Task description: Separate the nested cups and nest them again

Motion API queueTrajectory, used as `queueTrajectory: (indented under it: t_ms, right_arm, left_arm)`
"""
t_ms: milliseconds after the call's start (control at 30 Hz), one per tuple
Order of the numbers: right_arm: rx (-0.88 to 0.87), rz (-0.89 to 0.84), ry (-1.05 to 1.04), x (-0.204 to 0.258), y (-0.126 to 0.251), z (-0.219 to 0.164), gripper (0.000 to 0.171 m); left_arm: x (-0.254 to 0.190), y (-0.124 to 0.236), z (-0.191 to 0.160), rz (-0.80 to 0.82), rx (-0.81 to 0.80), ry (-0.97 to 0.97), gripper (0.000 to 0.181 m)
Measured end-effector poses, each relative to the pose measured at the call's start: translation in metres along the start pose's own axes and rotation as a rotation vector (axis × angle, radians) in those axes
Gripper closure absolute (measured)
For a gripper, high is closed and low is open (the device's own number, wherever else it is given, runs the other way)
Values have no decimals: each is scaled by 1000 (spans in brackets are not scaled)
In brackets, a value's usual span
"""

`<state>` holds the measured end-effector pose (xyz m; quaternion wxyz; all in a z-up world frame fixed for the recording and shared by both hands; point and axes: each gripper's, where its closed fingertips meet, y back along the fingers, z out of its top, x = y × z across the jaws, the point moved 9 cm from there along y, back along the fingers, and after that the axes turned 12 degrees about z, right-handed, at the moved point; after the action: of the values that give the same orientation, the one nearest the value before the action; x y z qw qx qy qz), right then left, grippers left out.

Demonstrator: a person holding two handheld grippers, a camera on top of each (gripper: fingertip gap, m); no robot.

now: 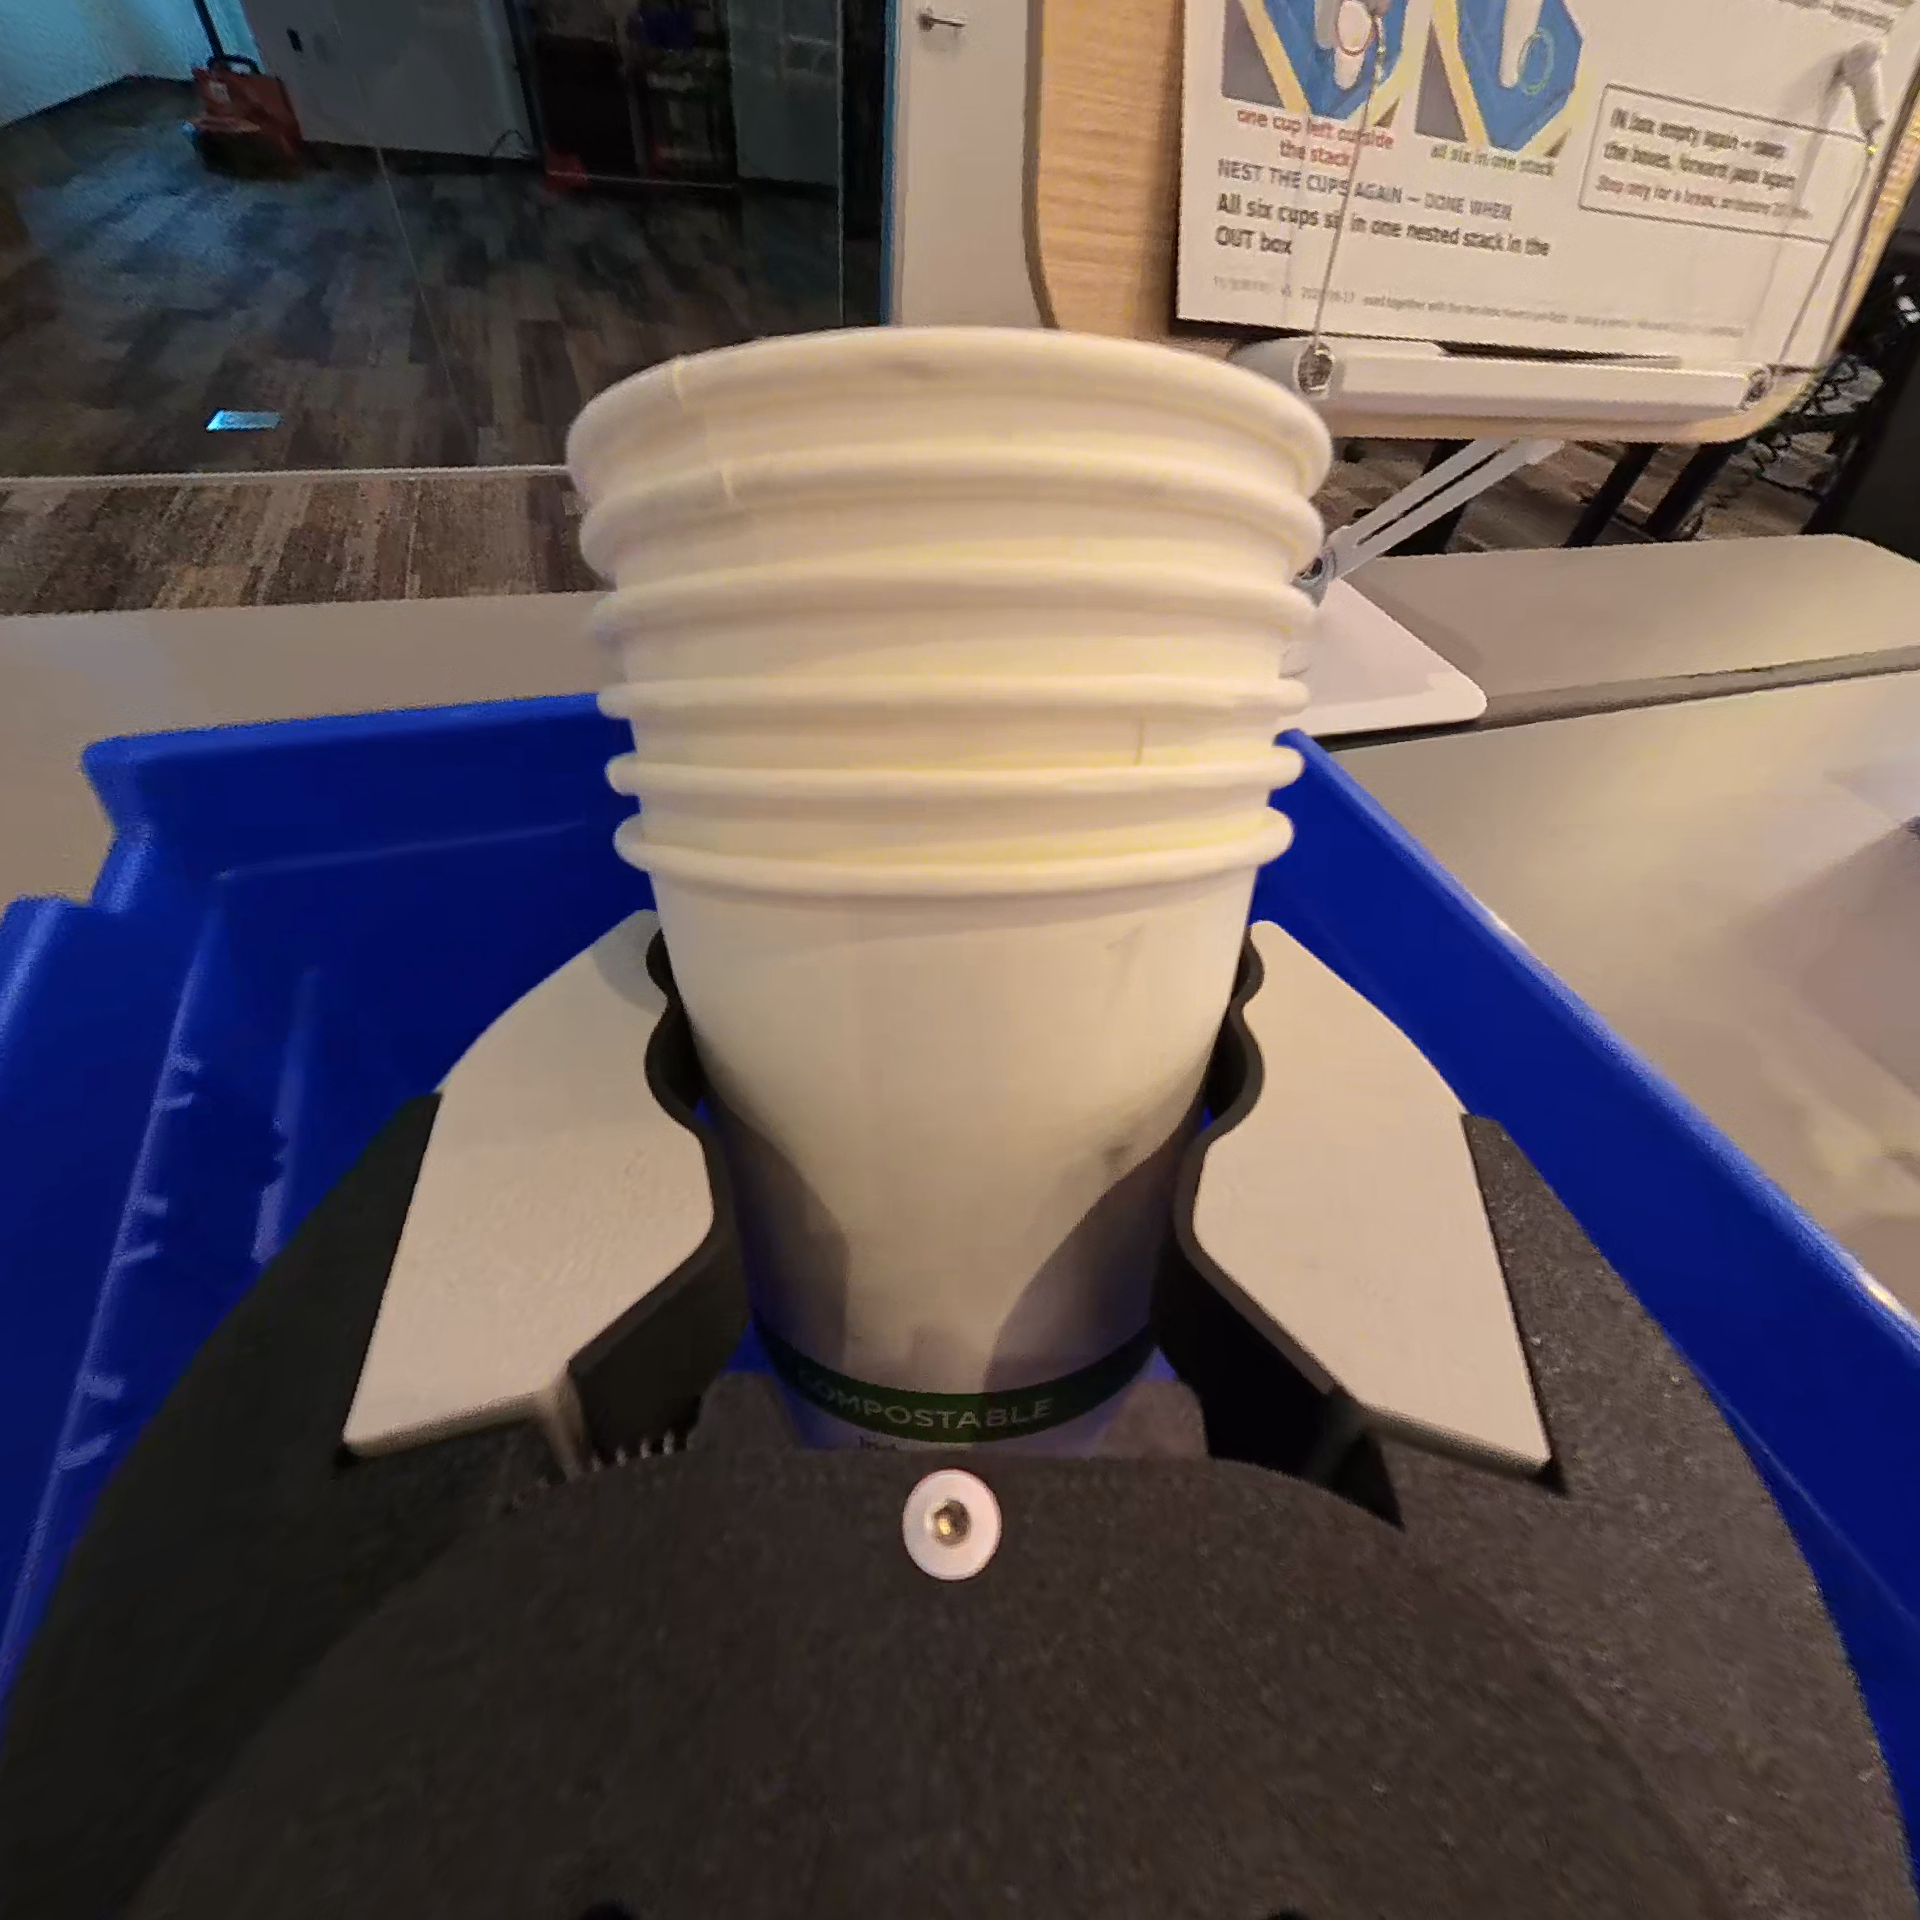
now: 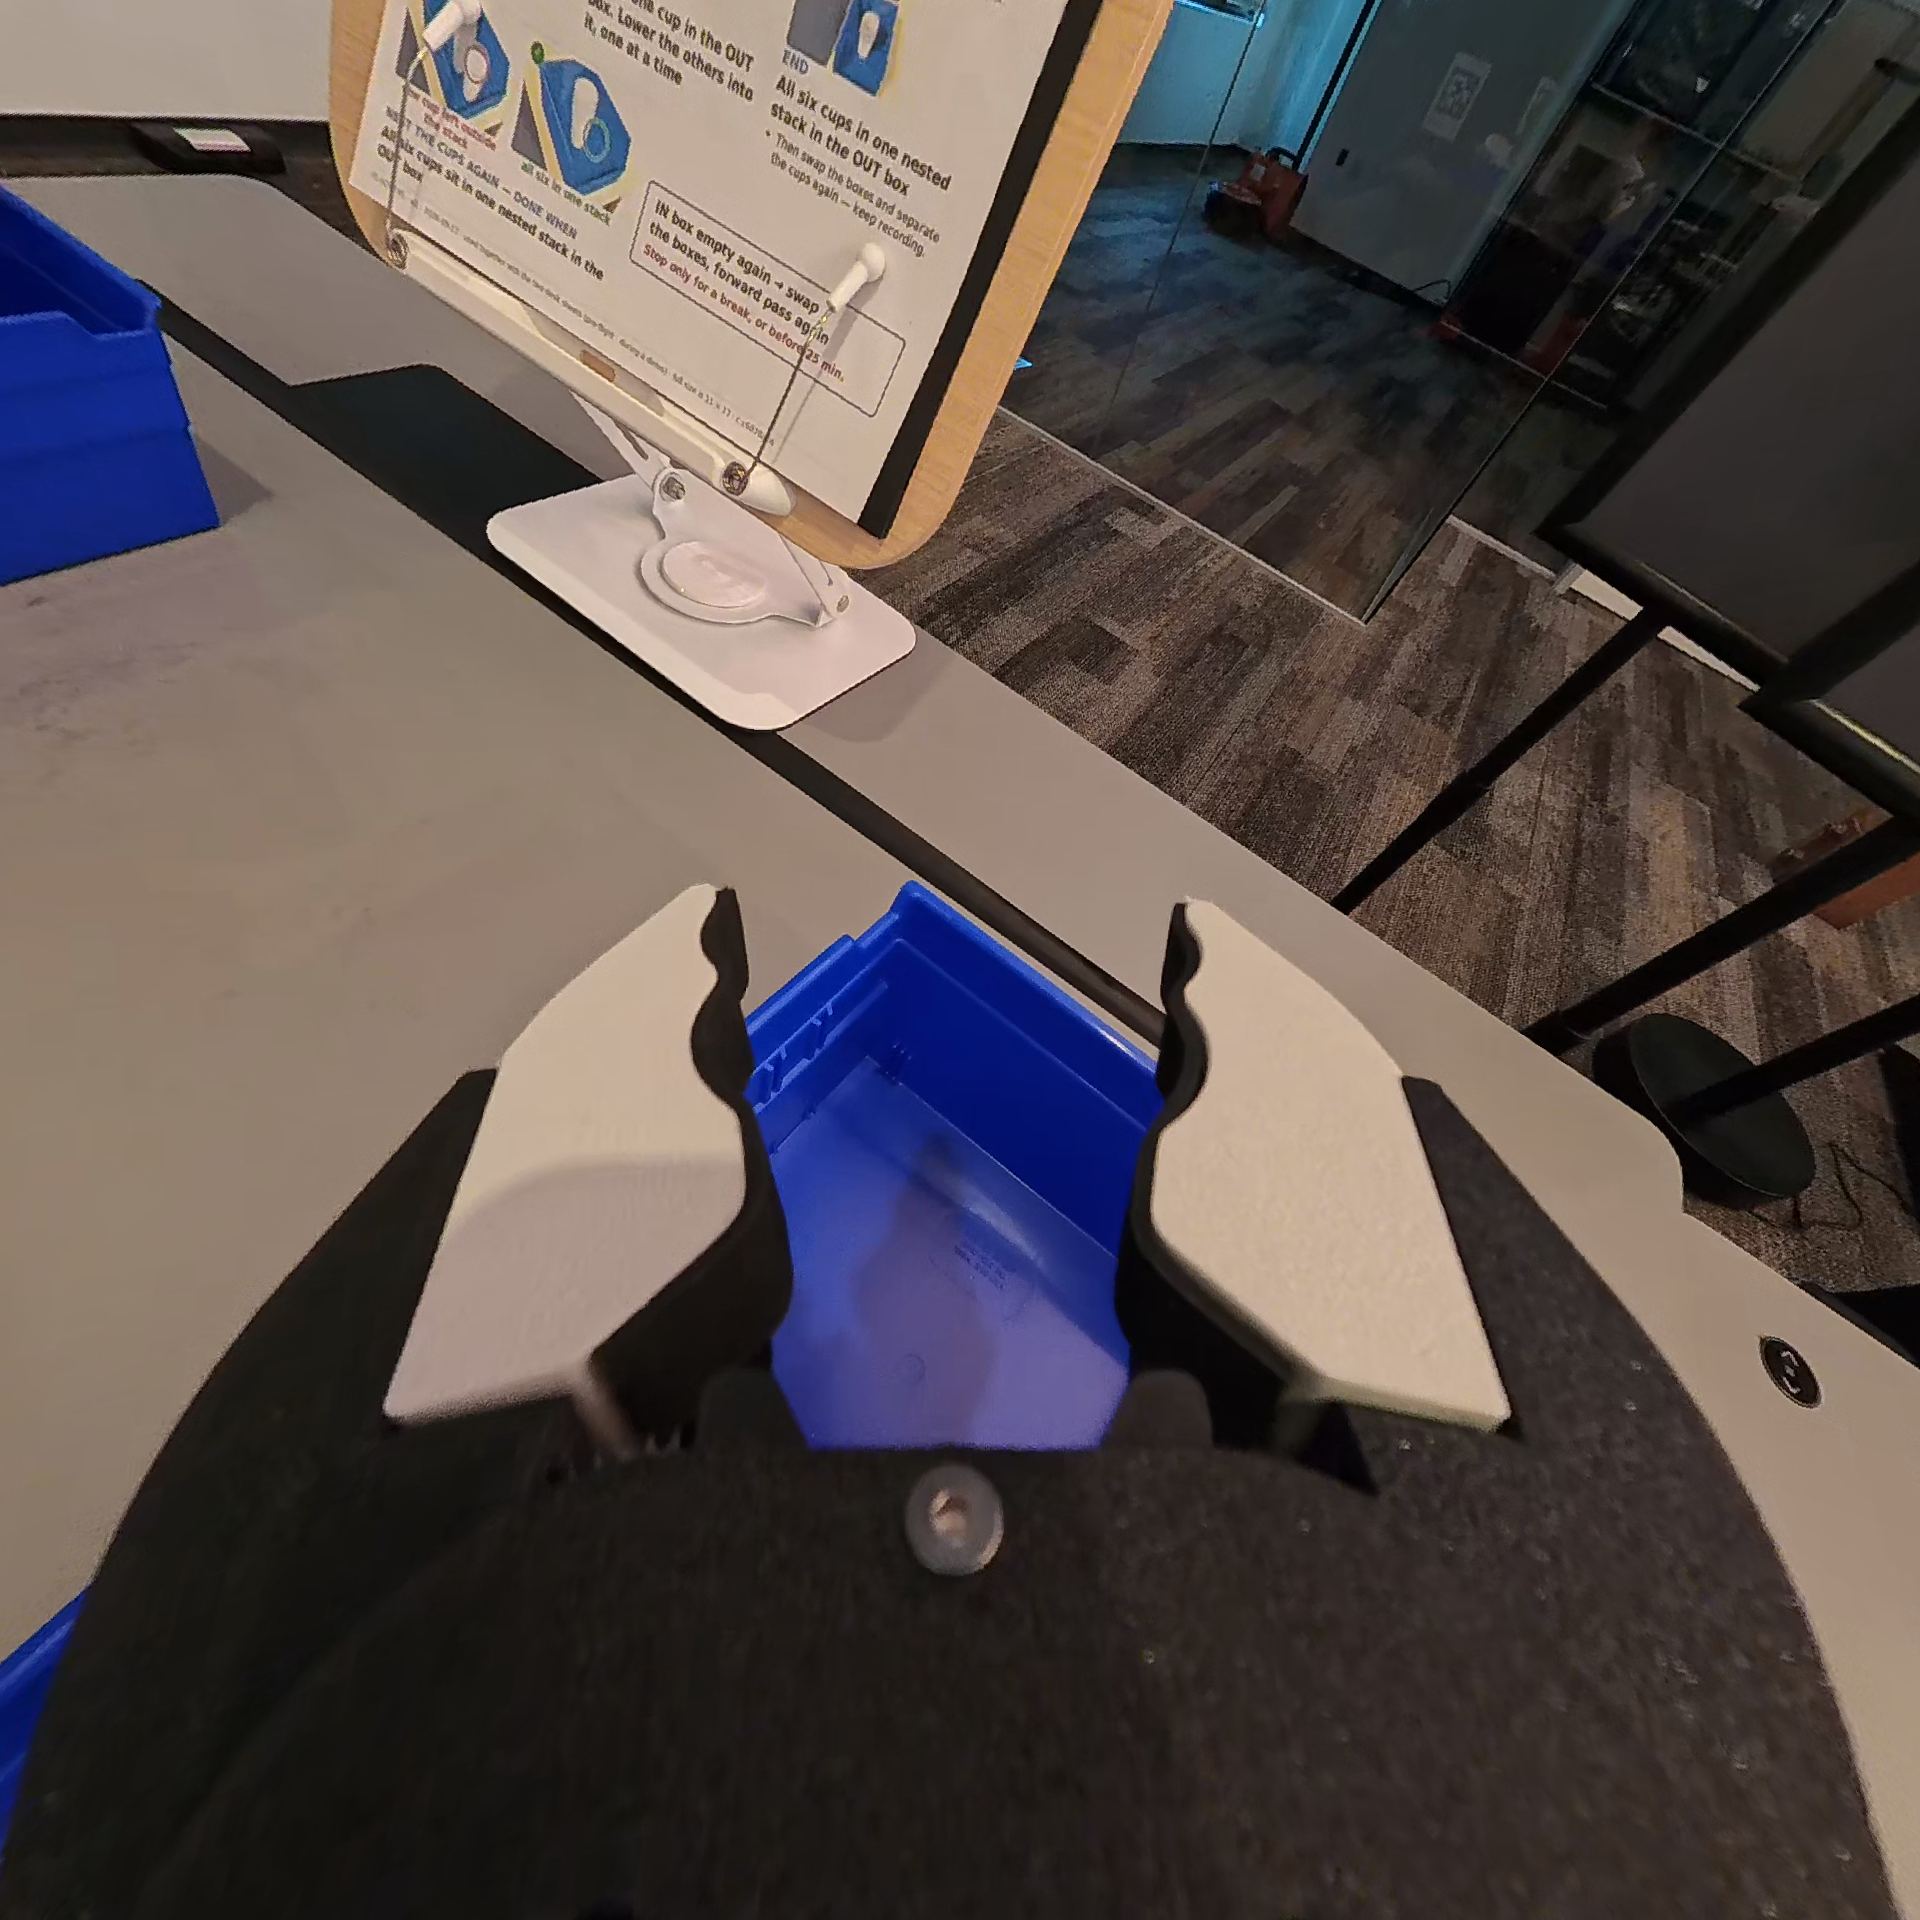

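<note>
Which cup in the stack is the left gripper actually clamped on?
The outermost, bottom cup: the left gripper presses its bare wall below its rim. The five other cups sit nested inside it, showing only their rims above.

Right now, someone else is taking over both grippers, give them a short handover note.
Left gripper: shut on the stack of white paper cups, gripping the bottom cup's wall, upright over a blue bin.
Right gripper: open, holding nothing, above a second blue bin that shows no cups.
Done: nothing separated that these views show; six rims are nested together.
Left: pull the cups apart one at a time, then nest them again.
</note>
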<state>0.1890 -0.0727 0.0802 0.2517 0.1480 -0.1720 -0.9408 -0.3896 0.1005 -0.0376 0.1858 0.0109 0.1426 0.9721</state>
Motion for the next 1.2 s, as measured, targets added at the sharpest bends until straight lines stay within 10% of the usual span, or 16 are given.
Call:
queueTrajectory:
  t_ms: [1200]
  right_arm:
    - [43, 11, 46, 7, -9, 2, 97]
  left_arm:
    - [-9, 24, -18, 36, -19, -56, 74]
